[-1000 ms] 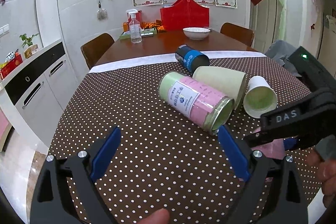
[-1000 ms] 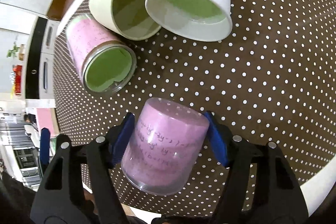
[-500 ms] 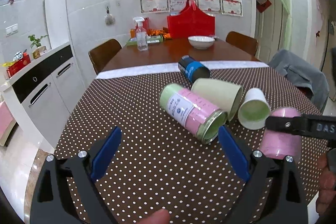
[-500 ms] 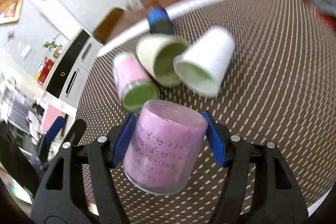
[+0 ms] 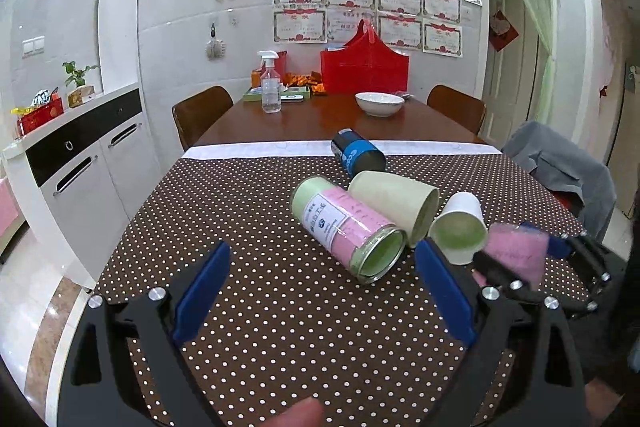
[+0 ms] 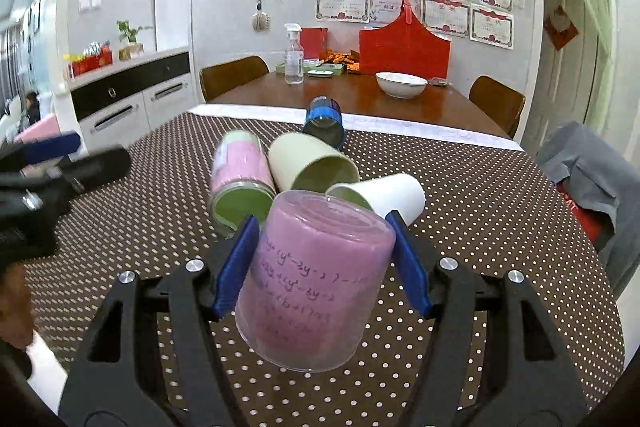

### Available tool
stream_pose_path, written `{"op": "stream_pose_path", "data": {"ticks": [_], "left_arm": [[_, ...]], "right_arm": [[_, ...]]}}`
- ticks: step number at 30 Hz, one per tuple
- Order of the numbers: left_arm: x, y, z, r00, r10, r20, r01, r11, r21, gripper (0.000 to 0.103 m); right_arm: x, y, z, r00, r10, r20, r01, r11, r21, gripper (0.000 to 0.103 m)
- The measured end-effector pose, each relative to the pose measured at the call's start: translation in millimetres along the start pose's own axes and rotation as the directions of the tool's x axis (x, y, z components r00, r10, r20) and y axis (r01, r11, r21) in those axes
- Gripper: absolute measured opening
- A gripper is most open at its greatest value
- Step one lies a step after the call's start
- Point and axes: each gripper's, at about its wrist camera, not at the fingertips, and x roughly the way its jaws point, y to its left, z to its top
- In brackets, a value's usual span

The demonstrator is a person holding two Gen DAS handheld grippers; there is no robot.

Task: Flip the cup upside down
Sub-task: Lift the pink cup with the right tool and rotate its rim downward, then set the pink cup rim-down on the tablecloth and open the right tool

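Note:
My right gripper (image 6: pixel 322 267) is shut on a pink clear-walled cup (image 6: pixel 316 279) with handwriting on it, held above the dotted tablecloth with its closed base up and away from me. The same cup (image 5: pixel 516 251) shows blurred at the right of the left wrist view. My left gripper (image 5: pixel 320 291) is open and empty over the cloth, short of the other cups. A pink-labelled glass jar (image 5: pixel 348 227), a cream cup (image 5: pixel 394 199), a white paper cup (image 5: pixel 460 227) and a blue-black can (image 5: pixel 356 155) lie on their sides.
The brown dotted tablecloth (image 5: pixel 240 227) covers the near part of the table. Further back stand a white bowl (image 5: pixel 379 103), a spray bottle (image 5: pixel 270 83) and a red bag (image 5: pixel 364 63). Chairs stand around; a grey jacket (image 5: pixel 560 167) hangs at the right.
My right gripper has tilted up from looking down at the table to looking level, turning the pink cup with it. The left gripper has risen slightly and stays open.

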Motion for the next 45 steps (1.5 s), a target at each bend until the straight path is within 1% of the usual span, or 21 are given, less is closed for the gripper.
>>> {"op": "stream_pose_path", "data": {"ticks": [4, 7, 16, 20, 21, 23, 25, 26, 28, 29, 33, 37, 42, 45], "left_arm": [[1, 2, -2, 1.000, 0.006, -0.002, -0.006, 1.000, -0.003, 0.092], [1, 4, -5, 1.000, 0.009, -0.005, -0.009, 1.000, -0.002, 0.092], [3, 5, -8, 1.000, 0.003, -0.013, -0.003, 1.000, -0.001, 0.092], [1, 4, -8, 1.000, 0.001, -0.011, -0.001, 1.000, 0.004, 0.092], [1, 3, -8, 1.000, 0.002, -0.010, -0.002, 1.000, 0.005, 0.092], [0, 2, -9, 1.000, 0.003, -0.008, -0.003, 1.000, 0.006, 0.092], [-1, 2, -9, 1.000, 0.003, -0.006, -0.003, 1.000, 0.005, 0.092], [-2, 1, -9, 1.000, 0.003, -0.004, -0.003, 1.000, 0.006, 0.092], [-3, 0, -8, 1.000, 0.003, -0.002, -0.003, 1.000, 0.007, 0.092], [-4, -1, -8, 1.000, 0.002, -0.001, -0.002, 1.000, 0.008, 0.092], [-10, -4, -6, 1.000, -0.006, 0.012, 0.006, 1.000, 0.010, 0.092], [-19, -10, -3, 1.000, -0.014, 0.028, 0.013, 1.000, 0.017, 0.092], [-33, -20, 3, 0.998, -0.023, 0.056, 0.022, 0.999, 0.025, 0.092], [-45, -27, 8, 0.996, -0.025, 0.080, 0.022, 0.999, 0.038, 0.092]], "right_arm": [[11, 0, -5, 0.999, -0.006, -0.042, 0.006, 1.000, -0.009, 0.064], [17, 4, -6, 0.998, -0.009, -0.057, 0.008, 1.000, -0.029, 0.064], [16, 17, -15, 0.996, 0.006, -0.093, -0.015, 0.995, -0.100, 0.065], [14, 20, -19, 0.993, 0.025, -0.114, -0.036, 0.994, -0.100, 0.065], [13, 21, -21, 0.992, 0.029, -0.122, -0.042, 0.994, -0.102, 0.066], [10, 23, -24, 0.991, 0.037, -0.130, -0.051, 0.993, -0.102, 0.072], [6, 23, -26, 0.989, 0.055, -0.137, -0.068, 0.993, -0.091, 0.080], [3, 23, -27, 0.989, 0.065, -0.135, -0.077, 0.994, -0.082, 0.082], [-4, 21, -26, 0.988, 0.087, -0.126, -0.095, 0.994, -0.059, 0.095], [-6, 19, -25, 0.988, 0.096, -0.122, -0.102, 0.994, -0.048, 0.096], [-16, 13, -18, 0.988, 0.113, -0.109, -0.114, 0.993, -0.005, 0.097], [-27, 5, -10, 0.991, 0.107, -0.077, -0.105, 0.994, 0.041, 0.097], [-46, -8, 4, 0.997, 0.067, -0.024, -0.065, 0.993, 0.104, 0.097], [-58, -16, 15, 1.000, 0.022, 0.000, -0.022, 0.990, 0.137, 0.097]]}}
